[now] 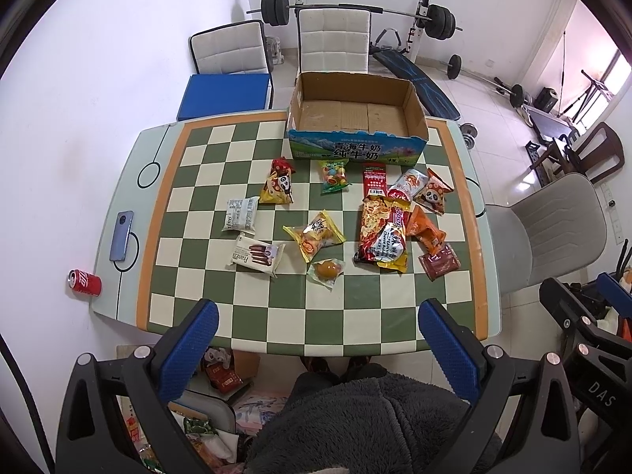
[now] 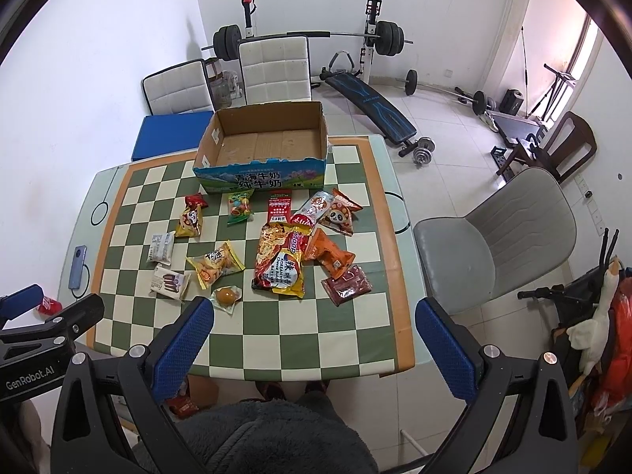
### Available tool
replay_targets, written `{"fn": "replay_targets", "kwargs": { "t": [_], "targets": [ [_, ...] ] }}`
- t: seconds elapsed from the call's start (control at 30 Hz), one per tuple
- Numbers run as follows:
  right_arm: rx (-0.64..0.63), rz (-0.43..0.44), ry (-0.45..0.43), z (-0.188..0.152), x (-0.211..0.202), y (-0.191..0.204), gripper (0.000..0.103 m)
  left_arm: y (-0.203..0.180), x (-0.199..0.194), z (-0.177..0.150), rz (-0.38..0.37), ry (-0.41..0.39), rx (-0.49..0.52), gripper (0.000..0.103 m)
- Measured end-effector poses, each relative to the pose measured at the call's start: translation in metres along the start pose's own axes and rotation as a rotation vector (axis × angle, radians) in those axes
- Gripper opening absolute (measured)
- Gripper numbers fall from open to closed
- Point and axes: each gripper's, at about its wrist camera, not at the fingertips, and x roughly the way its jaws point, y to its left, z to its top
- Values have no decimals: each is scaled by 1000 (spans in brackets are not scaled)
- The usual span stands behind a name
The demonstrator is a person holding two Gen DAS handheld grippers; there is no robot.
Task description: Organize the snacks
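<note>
Each hand-held gripper, left (image 1: 318, 339) and right (image 2: 314, 339), hangs wide open and holding nothing above the near edge of the tabletop (image 1: 480, 304). The snack packets (image 1: 381, 233) lie scattered across the middle of the tabletop, none inside the cardboard box (image 1: 357, 146) at the far edge. Judging by the bare box floor, the sorting has not begun; every packet is left to move.

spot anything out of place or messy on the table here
Yes: a red cola can lies tipped on its side at the table's left edge, beside a blue phone. No spill shows. Snack packets lie scattered; the cardboard box sits empty.
</note>
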Motion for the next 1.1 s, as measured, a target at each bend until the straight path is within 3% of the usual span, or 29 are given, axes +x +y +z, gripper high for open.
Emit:
{"fn": "replay_targets", "kwargs": {
  "t": [1.1],
  "targets": [
    [3,-1,-1,-4,10,8,103,-1,-1,-2,1,-8,1,103]
  ]
}}
